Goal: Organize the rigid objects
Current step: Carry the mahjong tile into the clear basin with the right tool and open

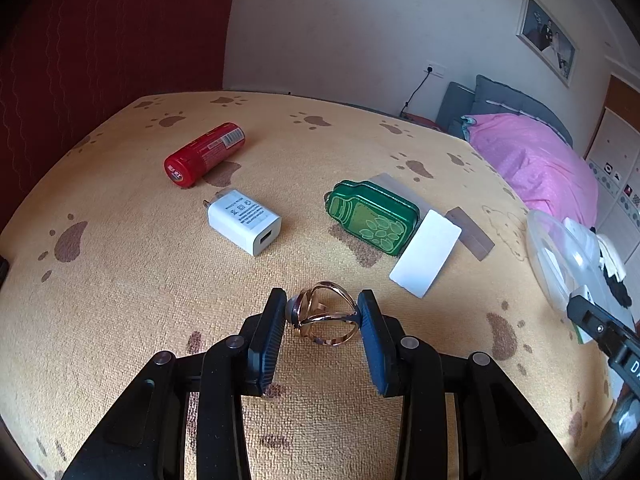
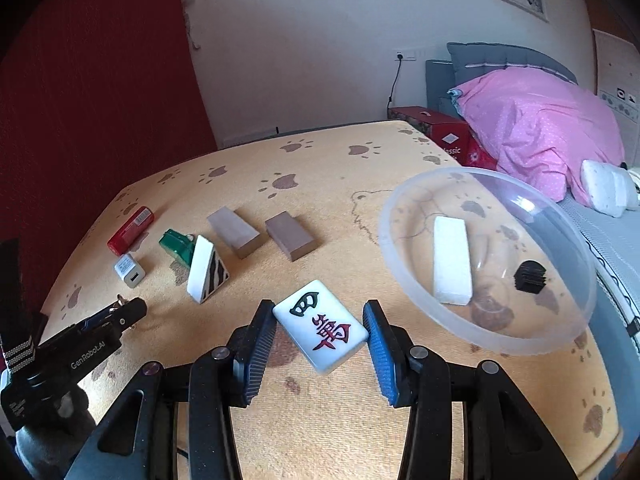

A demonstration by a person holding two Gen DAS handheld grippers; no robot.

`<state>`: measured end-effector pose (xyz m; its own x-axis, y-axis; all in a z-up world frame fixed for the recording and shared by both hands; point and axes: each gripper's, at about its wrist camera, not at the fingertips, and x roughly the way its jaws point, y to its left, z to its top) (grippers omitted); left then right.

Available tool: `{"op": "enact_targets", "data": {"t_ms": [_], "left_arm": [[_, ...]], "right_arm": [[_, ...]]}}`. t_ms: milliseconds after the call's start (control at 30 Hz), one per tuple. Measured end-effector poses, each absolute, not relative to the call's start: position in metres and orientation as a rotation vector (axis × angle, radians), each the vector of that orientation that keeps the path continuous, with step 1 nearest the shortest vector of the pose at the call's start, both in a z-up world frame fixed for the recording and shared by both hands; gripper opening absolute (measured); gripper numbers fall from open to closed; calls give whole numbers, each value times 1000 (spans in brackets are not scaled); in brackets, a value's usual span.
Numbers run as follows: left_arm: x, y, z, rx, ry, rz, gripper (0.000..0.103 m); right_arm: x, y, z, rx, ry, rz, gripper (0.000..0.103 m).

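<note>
My left gripper (image 1: 322,312) is shut on a gold wire ring ornament (image 1: 326,314), held just above the paw-print cloth. My right gripper (image 2: 320,324) is shut on a white mahjong tile (image 2: 320,326) with red and green characters, gripped by its corners. A clear plastic bowl (image 2: 404,280) to the right of it holds a white block (image 2: 451,260) and a small black ribbed piece (image 2: 530,276). On the cloth lie a red can (image 1: 204,154), a white USB charger (image 1: 244,222), a green tin (image 1: 372,218) and a white tile (image 1: 426,258) that leans on the tin.
Two brown-grey blocks (image 2: 234,232) (image 2: 290,236) lie behind the leaning tile. The table (image 1: 120,300) is covered with orange paw-print cloth. A bed with a pink quilt (image 2: 540,128) and a red box (image 2: 448,132) stand beyond the far right edge. A red curtain hangs at the left.
</note>
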<state>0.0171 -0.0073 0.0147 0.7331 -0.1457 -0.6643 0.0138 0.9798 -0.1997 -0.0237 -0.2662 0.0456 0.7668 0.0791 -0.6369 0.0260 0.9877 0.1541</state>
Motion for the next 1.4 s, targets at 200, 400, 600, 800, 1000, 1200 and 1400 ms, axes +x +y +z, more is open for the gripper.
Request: {"op": "enact_targets", "data": {"t_ms": [200, 400, 600, 800, 1000, 1200, 1400], "left_arm": [[17, -7, 15, -187, 744, -88, 38], [17, -7, 15, -187, 745, -88, 38], [17, -8, 15, -187, 747, -87, 38], [18, -8, 15, -187, 748, -87, 38], [17, -8, 14, -186, 751, -86, 38], [17, -8, 14, -180, 755, -85, 38], [17, -12, 15, -160, 760, -95, 38]], "right_arm": [[-27, -296, 50, 187, 669, -51, 48], [-27, -322, 53, 201, 643, -121, 48], [-26, -342, 50, 210, 638, -176, 48], [-23, -358, 44, 216, 645, -216, 48], [-24, -368, 43, 213, 619, -250, 57], [-31, -377, 39, 226, 617, -276, 57], [-38, -381, 35, 225, 611, -302, 57]]}}
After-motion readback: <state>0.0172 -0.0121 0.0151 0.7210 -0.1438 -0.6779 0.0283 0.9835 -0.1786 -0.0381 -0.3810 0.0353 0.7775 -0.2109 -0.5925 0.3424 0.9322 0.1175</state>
